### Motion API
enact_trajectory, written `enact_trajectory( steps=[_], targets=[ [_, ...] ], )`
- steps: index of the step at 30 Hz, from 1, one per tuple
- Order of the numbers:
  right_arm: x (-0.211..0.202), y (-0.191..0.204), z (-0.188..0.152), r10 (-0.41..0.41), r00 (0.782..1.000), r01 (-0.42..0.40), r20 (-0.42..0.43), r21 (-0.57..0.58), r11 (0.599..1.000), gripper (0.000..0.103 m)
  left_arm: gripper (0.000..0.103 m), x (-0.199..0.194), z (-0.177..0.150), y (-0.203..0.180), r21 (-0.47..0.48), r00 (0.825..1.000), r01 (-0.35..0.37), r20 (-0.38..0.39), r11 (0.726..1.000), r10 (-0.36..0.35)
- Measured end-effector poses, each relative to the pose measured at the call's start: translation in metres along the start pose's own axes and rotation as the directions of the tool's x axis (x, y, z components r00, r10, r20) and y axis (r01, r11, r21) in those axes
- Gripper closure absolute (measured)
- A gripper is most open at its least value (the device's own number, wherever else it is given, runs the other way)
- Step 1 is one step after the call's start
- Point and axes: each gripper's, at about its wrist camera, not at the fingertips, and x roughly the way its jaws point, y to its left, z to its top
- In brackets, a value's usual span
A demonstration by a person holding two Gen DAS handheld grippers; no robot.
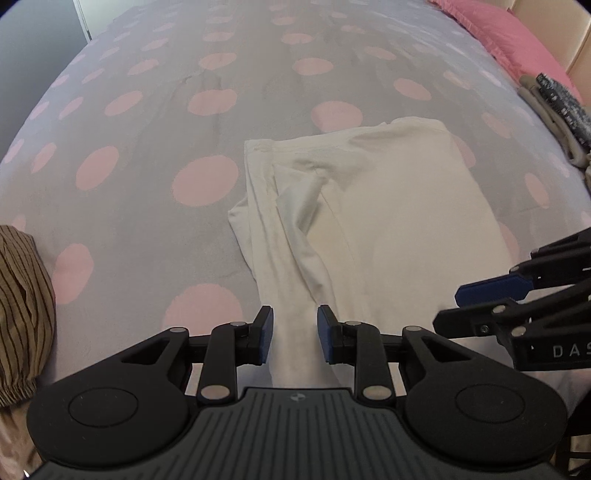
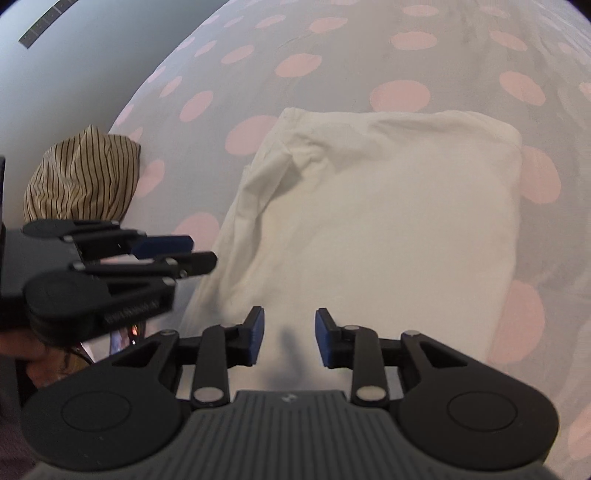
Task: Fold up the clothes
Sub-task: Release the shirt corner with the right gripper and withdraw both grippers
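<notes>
Polka-dotted bedding (image 1: 140, 229), grey with pink spots, covers the whole bed and serves as the folding surface. Nearest me, the left gripper (image 1: 294, 334) hangs over the near end of the cream garment (image 1: 399, 206), its fingers apart with the cloth lying loose beneath them, not pinched. Just beside it, the right gripper (image 2: 289, 336) hovers over the same near edge, fingers likewise apart and empty. Neither tool holds anything.

The cream garment lies in the middle of the bed as a fairly tidy rectangle, its right side smooth. Along its left side a sleeve or flap sits bunched and creased, spilling a little past the edge. I judge the fold mostly made, with that side wanting a tuck and perhaps one more fold over.

Off to the left a striped garment (image 2: 81, 173) sits in a crumpled heap, clearly not yet folded. Further off on the right, dark and grey items (image 1: 557, 110) look stacked, then a pink pillow (image 1: 509, 33).
</notes>
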Motion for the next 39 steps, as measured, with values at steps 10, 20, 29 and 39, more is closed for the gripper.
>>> enact_trajectory(
  steps=[10, 20, 29, 39],
  targets=[
    [-0.023, -0.046, -0.064, -0.094, 0.995, 0.094, -0.014, -0.012, 0.996, 0.07, 0.06, -0.004, -0.028, -0.012, -0.024, 0.994, 0.055, 0.099, 0.998, -0.052],
    [-0.035, -0.062, -0.096, -0.079, 0.996, 0.079, 0.029, -0.008, 0.997, 0.07, 0.079, 0.024, 0.005, -0.014, 0.005, 0.986, -0.053, 0.156, 0.999, 0.051],
    [-0.037, -0.082, -0.091, -0.101, 0.994, 0.1, 0.041, 0.034, 0.994, 0.07, 0.086, 0.029, 0.013, 0.018, -0.107, 0.979, -0.127, 0.149, 0.986, 0.143],
    [-0.04, -0.091, -0.1, -0.055, 0.998, 0.054, 0.031, 0.05, 0.997, 0.07, 0.086, -0.004, 0.001, -0.007, -0.021, 0.995, 0.004, 0.103, 1.0, -0.002]
  ],
)
